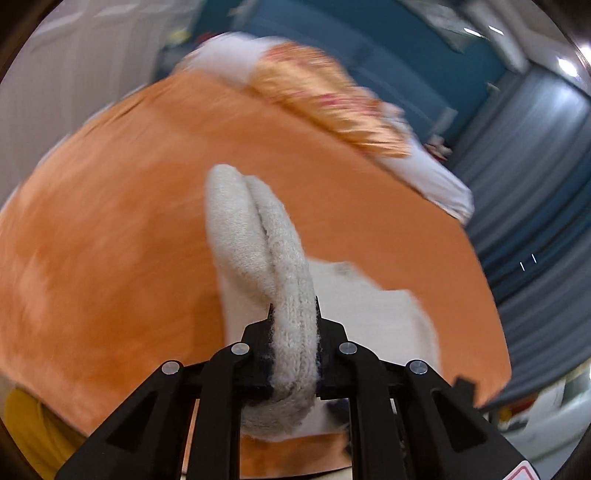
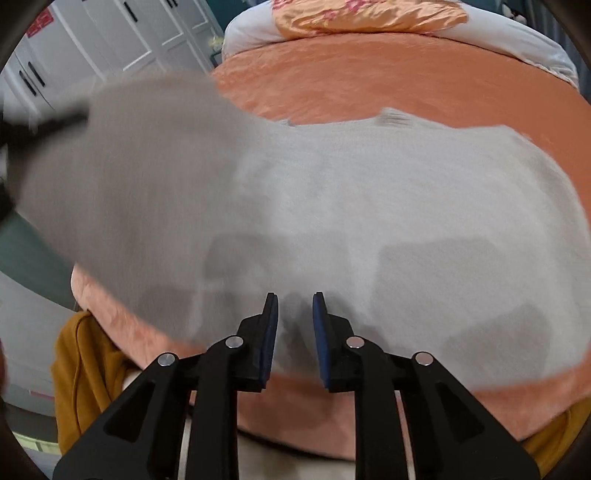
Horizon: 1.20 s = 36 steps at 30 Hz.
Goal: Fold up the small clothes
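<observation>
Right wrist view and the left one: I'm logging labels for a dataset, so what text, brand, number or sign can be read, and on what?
Nothing readable.
Red stickers on cabinet: too small and blurred.
Red-edged sign on left hand-held gripper: cut off.

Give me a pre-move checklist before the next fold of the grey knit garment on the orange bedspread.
1. Left gripper clamped on the grey knit garment: ok, a bunched fold sits between the pads.
2. Right gripper free: ok, jaws apart, nothing between them.
3. Garment body flat on the orange bedspread: cannot tell, blurred.
4. Lifted flap at the left of the right wrist view: not ok, mid-air.
5. Pillow away from the garment: ok.
</observation>
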### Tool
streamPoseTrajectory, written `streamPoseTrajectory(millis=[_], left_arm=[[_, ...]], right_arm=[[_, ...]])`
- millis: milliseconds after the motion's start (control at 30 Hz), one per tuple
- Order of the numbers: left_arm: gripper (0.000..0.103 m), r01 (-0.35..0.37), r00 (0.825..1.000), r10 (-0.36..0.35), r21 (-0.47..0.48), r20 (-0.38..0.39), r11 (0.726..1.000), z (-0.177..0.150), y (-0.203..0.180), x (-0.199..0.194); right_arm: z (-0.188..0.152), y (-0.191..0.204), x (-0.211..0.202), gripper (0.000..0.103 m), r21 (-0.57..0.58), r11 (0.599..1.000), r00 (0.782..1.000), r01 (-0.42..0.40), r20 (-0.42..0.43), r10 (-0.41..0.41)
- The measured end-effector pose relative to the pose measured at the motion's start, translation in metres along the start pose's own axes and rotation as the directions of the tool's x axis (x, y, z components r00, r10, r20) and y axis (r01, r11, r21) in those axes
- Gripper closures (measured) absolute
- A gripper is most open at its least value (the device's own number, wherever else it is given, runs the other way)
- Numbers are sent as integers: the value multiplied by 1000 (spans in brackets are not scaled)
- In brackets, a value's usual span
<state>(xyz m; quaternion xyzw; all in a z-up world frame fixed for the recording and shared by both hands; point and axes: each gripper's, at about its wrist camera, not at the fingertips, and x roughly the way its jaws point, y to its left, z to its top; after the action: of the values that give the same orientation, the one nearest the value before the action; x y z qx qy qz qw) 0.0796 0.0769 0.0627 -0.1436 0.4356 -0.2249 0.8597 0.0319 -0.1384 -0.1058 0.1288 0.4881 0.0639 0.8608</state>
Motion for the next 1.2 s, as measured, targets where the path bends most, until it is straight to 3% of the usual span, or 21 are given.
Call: streamPoseTrajectory(millis=[133,267,333,433,533,633,667,700,733,800,867,933,1033,1100,1200], left_arm=[[92,121,992,-117,146,-38,982,-1,-94,24],[92,183,978,-152,236,-143,954,-23,-167,74],[92,188,969,-133,272,-208,944,-41,-193,110],[92,144,945,-39,307,-324,941,-80,-212,171],[91,110,921,25,321,-389,941,-111,-209,208],[81,107,938,27,362,-346,926,-116,-211,195],[78,125,940,4,353,-342,927,-112,-210,185],[64,144,940,-20,342,-342,928,-109,-208,176],[42,161,943,-46,328,-330,931,-104,-203,161],[28,123,964,-38,316,-264,941,-96,-188,136],[26,98,972,-25,308,-233,946,-95,-170,116],[25,27,975,44,310,-218,950,-99,-145,103],[25,-47,961,129,314,-245,948,-113,-113,98],[25,-82,952,167,309,-258,948,-122,-96,95],[21,-115,936,207,309,-284,944,-136,-82,97]], right_arm=[[-24,-36,-38,84,51,999,999,16,38,-18],[-47,-81,-72,82,151,987,996,60,63,-70],[-55,-101,-82,81,190,979,994,77,67,-91],[-67,-127,-93,81,249,963,991,99,68,-119],[-75,-146,-100,81,299,948,988,111,69,-137],[-74,-159,-106,79,328,939,987,102,85,-137],[-73,-161,-108,72,333,938,985,101,96,-141],[-67,-162,-112,64,338,936,983,93,117,-140],[-62,-165,-115,61,343,935,981,87,135,-140],[-48,-169,-123,49,351,935,976,44,186,-116],[-33,-170,-125,41,354,935,971,-3,224,-81],[-16,-172,-120,36,362,931,970,-54,238,-37],[2,-177,-103,30,385,918,978,-97,210,15],[13,-172,-88,22,389,919,987,-66,159,3],[17,-160,-71,22,366,929,995,-51,103,14]])
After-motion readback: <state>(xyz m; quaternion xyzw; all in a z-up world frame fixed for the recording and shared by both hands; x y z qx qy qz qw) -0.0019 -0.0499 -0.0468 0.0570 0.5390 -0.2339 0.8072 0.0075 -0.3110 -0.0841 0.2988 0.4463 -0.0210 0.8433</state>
